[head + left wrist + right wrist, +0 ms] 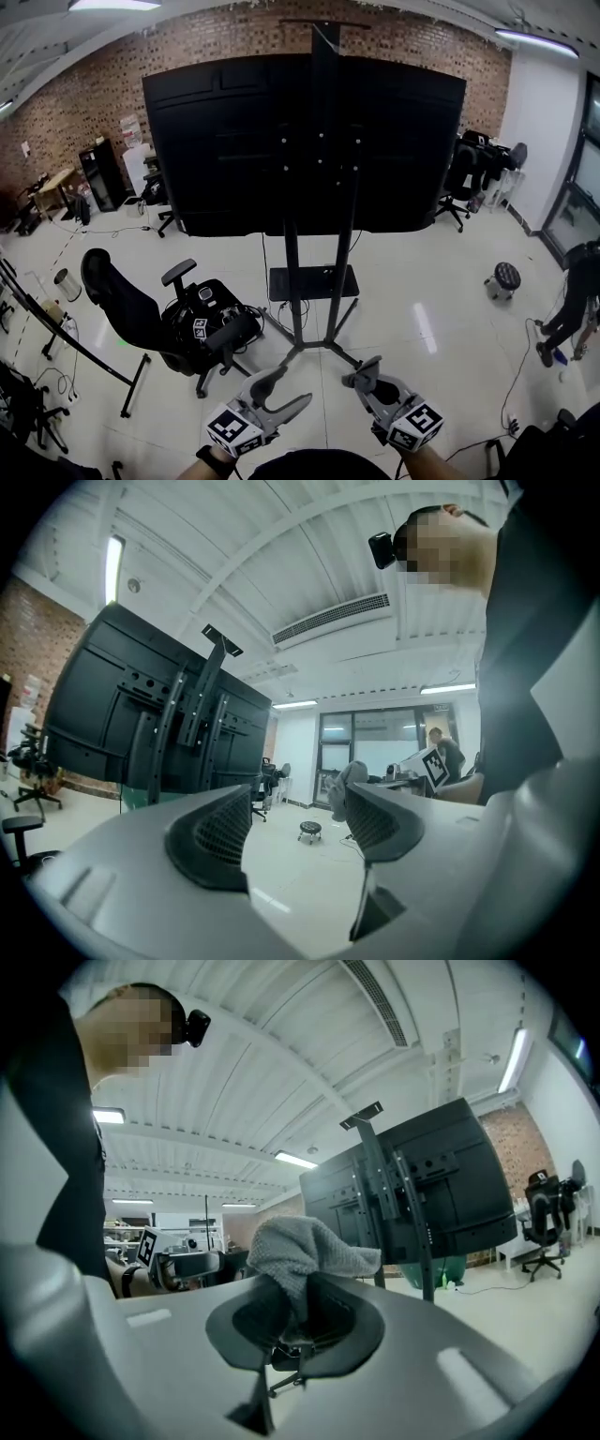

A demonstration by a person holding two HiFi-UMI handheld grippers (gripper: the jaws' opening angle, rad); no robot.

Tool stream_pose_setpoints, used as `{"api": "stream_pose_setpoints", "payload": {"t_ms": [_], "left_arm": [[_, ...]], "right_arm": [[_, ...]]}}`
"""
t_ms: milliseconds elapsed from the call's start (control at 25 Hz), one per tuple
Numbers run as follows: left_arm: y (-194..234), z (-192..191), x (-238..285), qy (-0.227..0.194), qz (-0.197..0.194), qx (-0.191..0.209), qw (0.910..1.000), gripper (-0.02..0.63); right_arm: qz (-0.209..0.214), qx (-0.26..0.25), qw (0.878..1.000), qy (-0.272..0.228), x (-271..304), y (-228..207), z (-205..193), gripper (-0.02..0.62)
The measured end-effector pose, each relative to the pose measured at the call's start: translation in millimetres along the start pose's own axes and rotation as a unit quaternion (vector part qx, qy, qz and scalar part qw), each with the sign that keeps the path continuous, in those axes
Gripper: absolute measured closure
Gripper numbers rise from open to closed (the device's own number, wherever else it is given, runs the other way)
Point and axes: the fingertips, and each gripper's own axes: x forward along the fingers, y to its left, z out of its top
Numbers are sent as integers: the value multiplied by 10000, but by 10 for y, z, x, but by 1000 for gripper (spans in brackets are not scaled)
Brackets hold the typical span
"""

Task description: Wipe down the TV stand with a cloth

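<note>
Brick-walled room, TV stand (pixel 314 281) well ahead. Left tongs (pixel 295 384) apart, empty; right tongs (pixel 361 370) clamping cloth (pixel 300 1246). Approach step: carry cloth to stand.

Your right gripper (pixel 298 1321) is smooth matt grey plastic with ribbed black pads (pixel 247 1327) pinching a nubbly grey cloth (pixel 300 1251), and the TV stand (pixel 312 281) looks matt black metal on a glossy pale floor (pixel 422 272).

Lighting: bright, even, from ceiling strip lights (pixel 534 39). Floor (pixel 422 272): pale, glossy, faint light streaks. TV (pixel 234 141): near-black, little detail. Optics: strong fisheye; gripper views vignetted black, near foreground soft.
</note>
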Motion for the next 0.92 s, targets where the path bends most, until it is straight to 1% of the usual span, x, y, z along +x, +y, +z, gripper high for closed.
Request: {"api": "stream_pose_setpoints", "payload": {"t_ms": [120,320,480,600,920], "left_arm": [[-142,-54,86,46,-19,-1,10000,267],[-302,-76,186,63,9,-62,10000,267],[-323,-96,206,57,106,-167,9998,267],[-334,-21,199,-40,158,-202,9997,268],[-351,31,134,-121,161,-41,9998,270]], "right_arm": [[175,-94,9998,1,-126,21,15,566],[269,28,9995,130,-314,-21,-104,566],[385,51,9992,-25,-351,-3,-23,566],[502,-52,9987,5,-361,70,34,566],[365,-87,9993,73,-403,27,-18,566]]}}
